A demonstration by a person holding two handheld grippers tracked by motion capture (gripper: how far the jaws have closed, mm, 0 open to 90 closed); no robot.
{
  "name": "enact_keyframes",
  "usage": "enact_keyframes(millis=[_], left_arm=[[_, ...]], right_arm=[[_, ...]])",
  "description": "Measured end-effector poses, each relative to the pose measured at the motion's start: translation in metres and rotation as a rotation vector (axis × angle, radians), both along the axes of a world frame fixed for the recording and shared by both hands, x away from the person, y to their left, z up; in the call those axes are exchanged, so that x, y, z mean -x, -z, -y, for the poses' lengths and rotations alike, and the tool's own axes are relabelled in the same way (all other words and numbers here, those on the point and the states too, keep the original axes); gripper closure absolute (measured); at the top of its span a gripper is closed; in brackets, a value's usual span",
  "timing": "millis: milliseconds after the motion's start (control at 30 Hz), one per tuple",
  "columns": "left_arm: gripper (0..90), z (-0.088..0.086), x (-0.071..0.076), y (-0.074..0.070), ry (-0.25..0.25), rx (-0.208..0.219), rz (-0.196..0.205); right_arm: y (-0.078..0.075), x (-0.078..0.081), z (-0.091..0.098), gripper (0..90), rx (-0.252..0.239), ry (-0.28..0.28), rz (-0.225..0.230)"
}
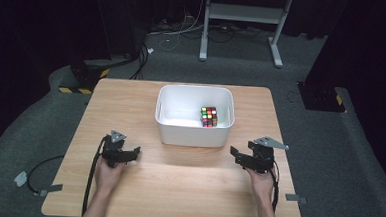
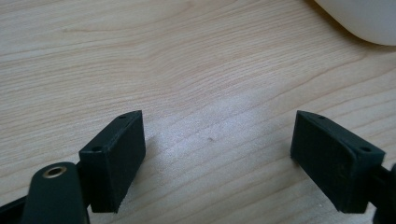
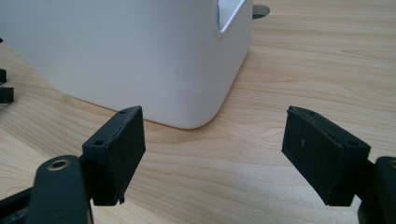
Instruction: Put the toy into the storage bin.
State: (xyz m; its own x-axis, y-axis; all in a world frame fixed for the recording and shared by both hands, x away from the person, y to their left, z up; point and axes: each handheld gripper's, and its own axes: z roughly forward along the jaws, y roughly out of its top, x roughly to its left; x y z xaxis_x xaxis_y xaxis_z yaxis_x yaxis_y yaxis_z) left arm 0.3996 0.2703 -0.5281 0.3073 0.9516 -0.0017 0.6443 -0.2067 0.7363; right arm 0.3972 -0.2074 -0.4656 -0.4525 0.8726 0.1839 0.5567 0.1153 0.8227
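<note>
One white plastic bin (image 1: pixel 194 131), smooth walls, rounded corners, mid-table on pale wood-grain table (image 1: pixel 131 100). One puzzle cube (image 1: pixel 209 117) inside it, right side of the floor, glossy multicoloured tiles. Two black grippers: left gripper (image 1: pixel 137 150) and right gripper (image 1: pixel 233 151), jaws wide apart, holding nothing, flanking the bin's near corners. Flat matte rectangular pads.

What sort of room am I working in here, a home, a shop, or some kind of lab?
Most likely a lab or recording studio. A lone wooden table stands on grey carpet, ringed by dark walls. Cables trail across the floor by a metal equipment stand, and a hazard-striped base sits at the left.
</note>
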Motion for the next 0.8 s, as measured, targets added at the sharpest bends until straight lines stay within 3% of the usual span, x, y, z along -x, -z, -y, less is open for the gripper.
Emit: enact_keyframes(millis=[800], left_arm=[[18.0,0.000,0.000,0.000,0.000,0.000,0.000]], right_arm=[[0.014,-0.014,-0.005,21.3,0.036,0.007,-0.049]])
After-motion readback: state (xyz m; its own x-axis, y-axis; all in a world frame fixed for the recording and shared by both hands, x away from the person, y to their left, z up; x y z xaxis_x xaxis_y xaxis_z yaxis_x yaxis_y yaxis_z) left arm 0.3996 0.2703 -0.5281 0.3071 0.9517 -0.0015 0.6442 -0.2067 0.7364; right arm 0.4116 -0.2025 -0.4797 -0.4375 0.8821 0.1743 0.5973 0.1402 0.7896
